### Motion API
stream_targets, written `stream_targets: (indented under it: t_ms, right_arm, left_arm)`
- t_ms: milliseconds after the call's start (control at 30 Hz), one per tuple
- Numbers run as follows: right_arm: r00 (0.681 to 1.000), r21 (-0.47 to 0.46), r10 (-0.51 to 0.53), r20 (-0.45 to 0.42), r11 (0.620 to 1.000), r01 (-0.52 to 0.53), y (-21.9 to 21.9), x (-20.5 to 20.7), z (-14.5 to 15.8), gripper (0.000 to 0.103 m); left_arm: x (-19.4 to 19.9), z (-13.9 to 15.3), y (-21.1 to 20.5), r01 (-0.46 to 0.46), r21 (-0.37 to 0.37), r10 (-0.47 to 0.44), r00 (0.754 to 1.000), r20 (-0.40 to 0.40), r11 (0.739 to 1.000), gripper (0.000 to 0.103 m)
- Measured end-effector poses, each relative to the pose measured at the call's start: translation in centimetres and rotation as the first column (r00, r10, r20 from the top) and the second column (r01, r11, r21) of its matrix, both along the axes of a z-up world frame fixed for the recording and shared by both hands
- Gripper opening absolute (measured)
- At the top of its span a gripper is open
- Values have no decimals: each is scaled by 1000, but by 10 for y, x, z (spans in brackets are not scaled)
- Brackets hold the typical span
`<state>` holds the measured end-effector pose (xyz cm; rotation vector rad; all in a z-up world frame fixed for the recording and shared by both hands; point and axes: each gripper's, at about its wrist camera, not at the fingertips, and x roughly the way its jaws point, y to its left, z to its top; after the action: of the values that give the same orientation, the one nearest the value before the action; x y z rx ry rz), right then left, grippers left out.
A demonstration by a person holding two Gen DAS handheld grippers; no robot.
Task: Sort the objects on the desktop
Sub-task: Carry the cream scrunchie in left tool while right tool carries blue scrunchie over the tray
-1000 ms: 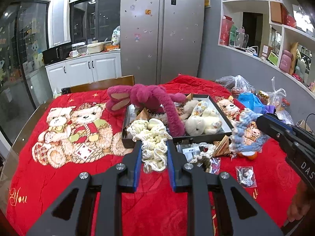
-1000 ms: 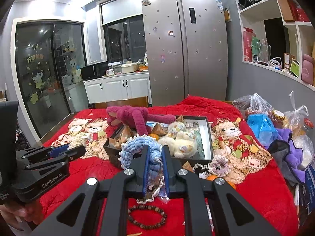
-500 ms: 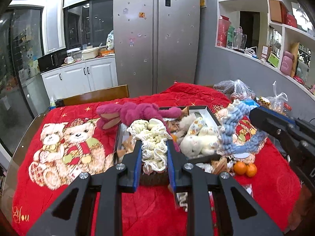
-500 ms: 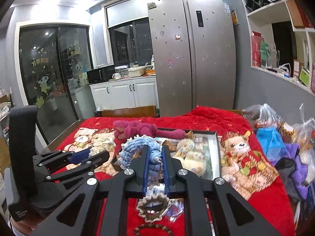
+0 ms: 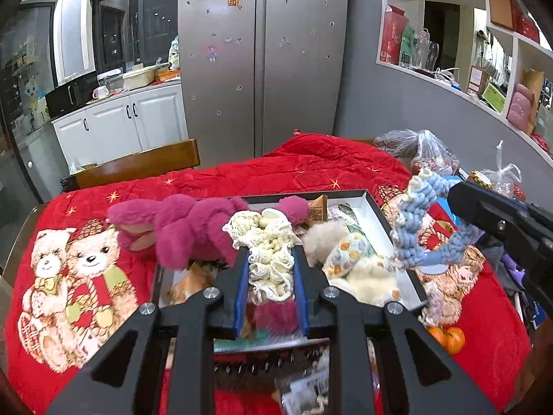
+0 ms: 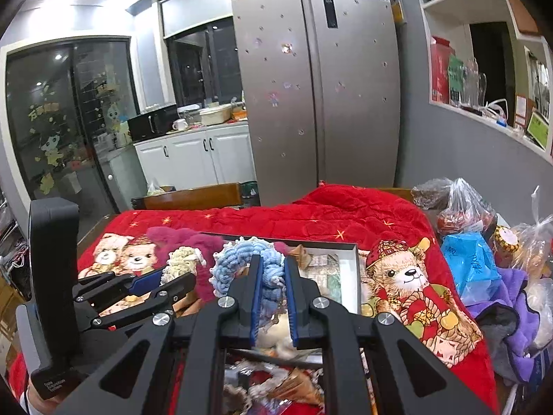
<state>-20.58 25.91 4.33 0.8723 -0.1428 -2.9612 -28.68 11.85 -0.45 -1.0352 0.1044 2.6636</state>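
Observation:
My left gripper (image 5: 270,254) is shut on a cream crocheted piece (image 5: 268,242), held up over the near part of the black box (image 5: 375,204). A blue knitted ring (image 6: 242,263) is clamped in my right gripper (image 6: 272,263), above the same box (image 6: 354,269); in the left wrist view that ring (image 5: 411,231) hangs from the right gripper's black fingers (image 5: 484,207) over the box's right side. Inside the box lie a magenta plush toy (image 5: 186,228), a cream plush toy (image 5: 359,263) and paper packets. From the right wrist view, the left gripper (image 6: 159,283) and its cream piece (image 6: 181,259) show at left.
A red blanket with bear pictures (image 5: 76,269) covers the table. Two oranges (image 5: 449,337) lie right of the box. Plastic bags (image 6: 463,214) and purple cloth (image 6: 511,297) crowd the right edge. A wooden chair back (image 5: 138,166) stands behind the table, with a fridge (image 5: 262,58) beyond.
Both grippers have moved forward over the box, each still holding its knitted piece. The box and plush toys now lie directly below the fingers; the small items on the blanket have slipped under them.

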Motion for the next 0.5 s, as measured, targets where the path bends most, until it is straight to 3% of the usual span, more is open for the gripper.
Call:
stream_targets:
  t_ms: [233, 500]
  right_arm:
    - [1000, 6, -12, 29, 1000, 12, 19, -32, -18, 13]
    - [995, 34, -45, 91, 999, 42, 41, -66, -50, 13]
  left_arm:
    - [-24, -13, 20, 2, -12, -2, 1000, -16, 1000, 24]
    - [-48, -51, 24, 4, -1, -4, 1000, 27, 1000, 24]
